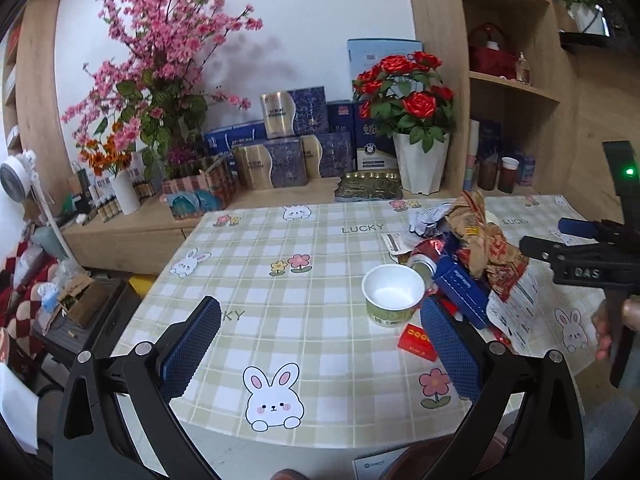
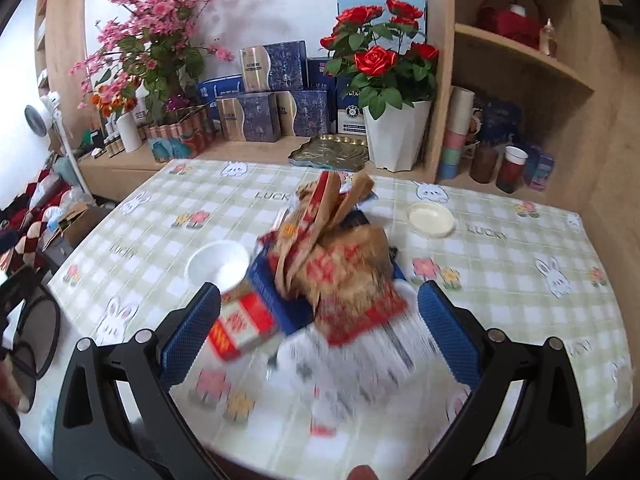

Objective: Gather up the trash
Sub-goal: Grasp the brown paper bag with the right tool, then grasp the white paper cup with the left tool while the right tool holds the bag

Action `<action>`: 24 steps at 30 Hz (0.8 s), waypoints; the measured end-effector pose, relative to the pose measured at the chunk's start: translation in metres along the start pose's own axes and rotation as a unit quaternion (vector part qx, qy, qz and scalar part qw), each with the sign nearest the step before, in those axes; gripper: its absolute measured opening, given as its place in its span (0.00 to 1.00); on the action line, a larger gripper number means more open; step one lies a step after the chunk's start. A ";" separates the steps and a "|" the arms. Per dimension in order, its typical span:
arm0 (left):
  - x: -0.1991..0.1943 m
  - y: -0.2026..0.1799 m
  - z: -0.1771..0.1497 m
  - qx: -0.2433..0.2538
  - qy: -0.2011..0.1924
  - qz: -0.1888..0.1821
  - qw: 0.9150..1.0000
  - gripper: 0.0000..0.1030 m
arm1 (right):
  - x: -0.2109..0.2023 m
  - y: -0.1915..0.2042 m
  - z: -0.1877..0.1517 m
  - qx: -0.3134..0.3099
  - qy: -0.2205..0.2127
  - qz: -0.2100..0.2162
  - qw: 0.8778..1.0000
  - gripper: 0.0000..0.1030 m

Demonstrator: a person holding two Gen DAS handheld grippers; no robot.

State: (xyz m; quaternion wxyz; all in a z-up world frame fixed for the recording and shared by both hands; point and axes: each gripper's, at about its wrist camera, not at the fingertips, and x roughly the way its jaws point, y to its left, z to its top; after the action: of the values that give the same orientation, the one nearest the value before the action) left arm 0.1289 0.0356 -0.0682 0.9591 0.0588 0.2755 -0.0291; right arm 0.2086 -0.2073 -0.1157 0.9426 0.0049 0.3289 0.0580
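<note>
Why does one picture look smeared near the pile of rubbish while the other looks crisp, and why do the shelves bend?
In the right wrist view the crumpled paper bag and red box are streaked by motion blur, while the far rose pot stays sharp. In the left wrist view the paper cup and tablecloth are crisp. Both fisheye lenses bow the shelves and darken the corners.

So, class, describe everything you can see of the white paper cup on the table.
The paper cup stands upright and empty on the checked tablecloth. Its inside is plain white with a rolled rim; the outer wall shows a green printed band. It sits at the left edge of the trash pile, against a tipped can and near a blue box. Neither tongs touch it.
</note>
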 end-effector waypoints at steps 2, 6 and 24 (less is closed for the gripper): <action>0.014 0.007 0.000 -0.013 0.011 -0.004 1.000 0.95 | 0.020 -0.001 0.007 -0.001 0.001 -0.001 1.000 0.94; 0.034 0.013 -0.002 -0.023 0.025 -0.011 0.999 0.95 | 0.063 -0.005 0.020 0.013 0.010 -0.001 1.000 0.94; 0.049 0.006 -0.012 -0.028 0.046 -0.054 0.997 0.94 | 0.056 -0.001 0.029 -0.012 -0.003 0.015 1.000 0.47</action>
State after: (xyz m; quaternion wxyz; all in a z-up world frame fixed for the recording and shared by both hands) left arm 0.1647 0.0422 -0.1034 0.9437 0.0178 0.3228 -0.0703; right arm 0.2707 -0.2011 -0.1276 0.9425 -0.0011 0.3254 0.0760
